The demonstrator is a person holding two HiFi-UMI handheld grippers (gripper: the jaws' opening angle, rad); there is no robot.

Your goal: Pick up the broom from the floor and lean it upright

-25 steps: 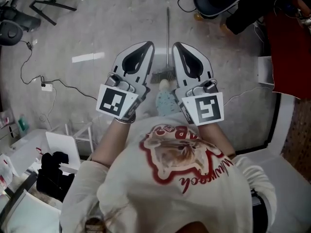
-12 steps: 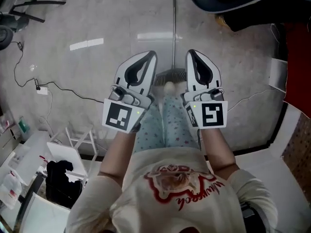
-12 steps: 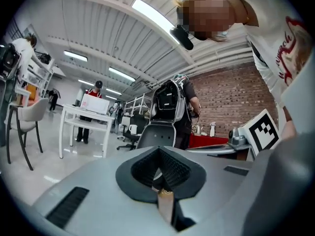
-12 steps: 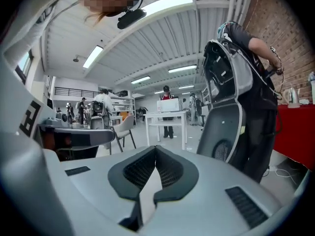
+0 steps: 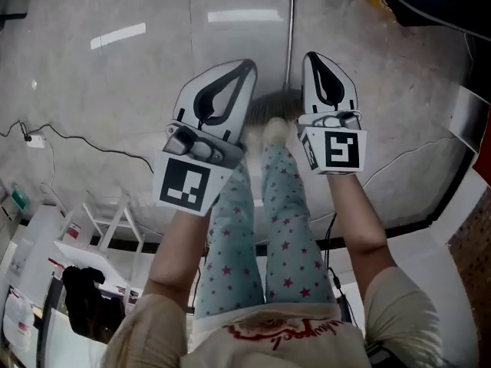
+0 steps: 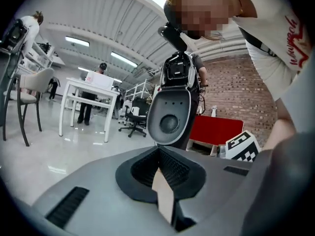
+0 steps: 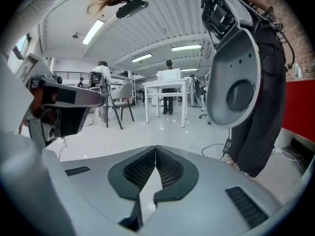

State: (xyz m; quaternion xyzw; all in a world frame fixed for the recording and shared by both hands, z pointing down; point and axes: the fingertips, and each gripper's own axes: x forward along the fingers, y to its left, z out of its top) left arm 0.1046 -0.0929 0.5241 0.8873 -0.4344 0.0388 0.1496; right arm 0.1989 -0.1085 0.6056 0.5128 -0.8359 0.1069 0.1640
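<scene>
Head view: left gripper (image 5: 245,67), right gripper (image 5: 314,57), jaws together, empty, either side of broom (image 5: 290,29)

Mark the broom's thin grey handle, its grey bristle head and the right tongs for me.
Thin grey broom handle (image 5: 291,29), head view: mid-shaft, lying on the floor.
Grey broom bristle head (image 5: 275,104), head view: bristles showing between the two tongs.
Right tongs (image 5: 317,58), head view: closed tips.

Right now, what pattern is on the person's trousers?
The trousers are pale blue with small dark-red stars; the head view shows them best.
</scene>
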